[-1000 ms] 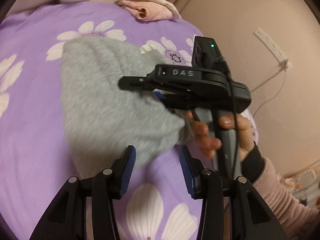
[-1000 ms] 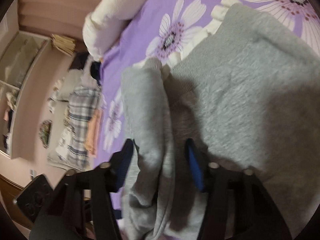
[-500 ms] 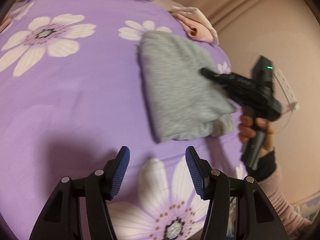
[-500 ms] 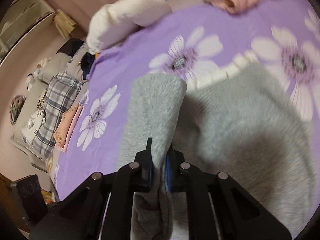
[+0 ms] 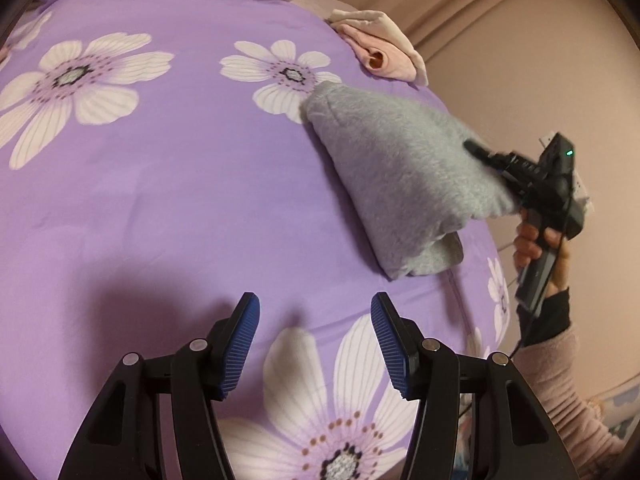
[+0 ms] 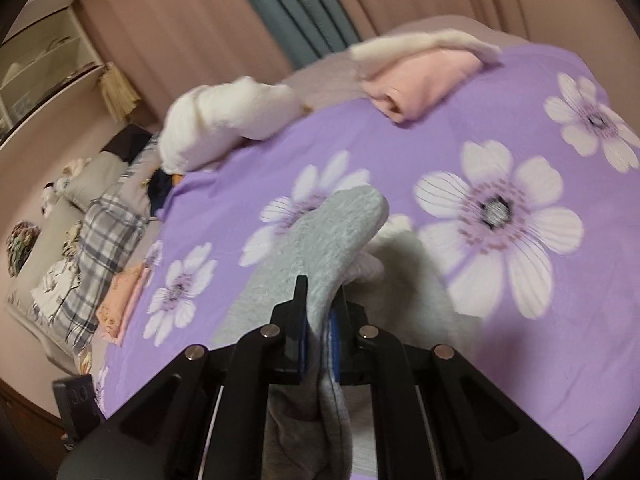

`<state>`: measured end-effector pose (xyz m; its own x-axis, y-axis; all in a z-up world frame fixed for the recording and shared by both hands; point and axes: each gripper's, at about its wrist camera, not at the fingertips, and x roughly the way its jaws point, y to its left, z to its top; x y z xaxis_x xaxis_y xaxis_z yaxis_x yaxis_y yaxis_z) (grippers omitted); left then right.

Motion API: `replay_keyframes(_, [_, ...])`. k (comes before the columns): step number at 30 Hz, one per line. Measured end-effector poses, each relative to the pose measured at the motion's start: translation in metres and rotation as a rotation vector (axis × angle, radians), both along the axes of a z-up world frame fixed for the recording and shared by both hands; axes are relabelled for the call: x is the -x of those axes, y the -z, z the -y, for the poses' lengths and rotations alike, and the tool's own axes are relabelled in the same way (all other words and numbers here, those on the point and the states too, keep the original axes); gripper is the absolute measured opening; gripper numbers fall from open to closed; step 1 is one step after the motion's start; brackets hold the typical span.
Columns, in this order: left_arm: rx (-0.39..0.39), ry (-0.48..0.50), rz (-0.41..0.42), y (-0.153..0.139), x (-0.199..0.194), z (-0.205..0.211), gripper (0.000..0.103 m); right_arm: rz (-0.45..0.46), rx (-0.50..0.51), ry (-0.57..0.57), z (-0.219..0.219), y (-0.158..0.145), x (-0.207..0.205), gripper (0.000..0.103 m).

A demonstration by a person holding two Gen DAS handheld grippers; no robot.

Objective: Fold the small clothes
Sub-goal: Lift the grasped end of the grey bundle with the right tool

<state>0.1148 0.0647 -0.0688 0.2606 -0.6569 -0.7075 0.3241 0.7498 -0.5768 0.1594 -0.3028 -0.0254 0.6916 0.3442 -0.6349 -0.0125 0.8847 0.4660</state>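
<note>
A folded grey fleece garment (image 5: pixel 400 184) lies on the purple flowered bedspread (image 5: pixel 160 184) at the right side of the left wrist view. My right gripper (image 5: pixel 486 160) is shut on the garment's right edge and lifts that edge off the bed. In the right wrist view the grey garment (image 6: pixel 320 256) runs up between the closed right gripper (image 6: pixel 318 320) fingers. My left gripper (image 5: pixel 316 340) is open and empty, low over the bedspread, well to the near left of the garment.
A folded pink garment (image 5: pixel 380 56) with a white one lies at the bed's far edge; it also shows in the right wrist view (image 6: pixel 420 80). A white plush pillow (image 6: pixel 224 120) sits at the back. Plaid and orange clothes (image 6: pixel 96 240) lie beside the bed.
My right gripper closed on the grey garment's edge and raised it. My left gripper drew back from the garment, which now sits farther away to the right.
</note>
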Motion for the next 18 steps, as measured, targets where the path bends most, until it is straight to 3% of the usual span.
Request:
replay_keyframes(7, [-0.013,0.048,0.039,-0.014,-0.02,0.043,0.056,-0.098,-0.012,0.05,0.019,0.052,-0.003,0.01])
replay_keyframes(14, [0.058,0.137,0.165,-0.062,-0.046,0.109,0.056,-0.077,0.016,0.019,0.019,0.053,0.002,0.01])
replay_keyframes(18, [0.034,0.186,0.171,-0.062,-0.059,0.145,0.056,-0.069,0.036,0.003,0.018,0.053,0.003,0.01])
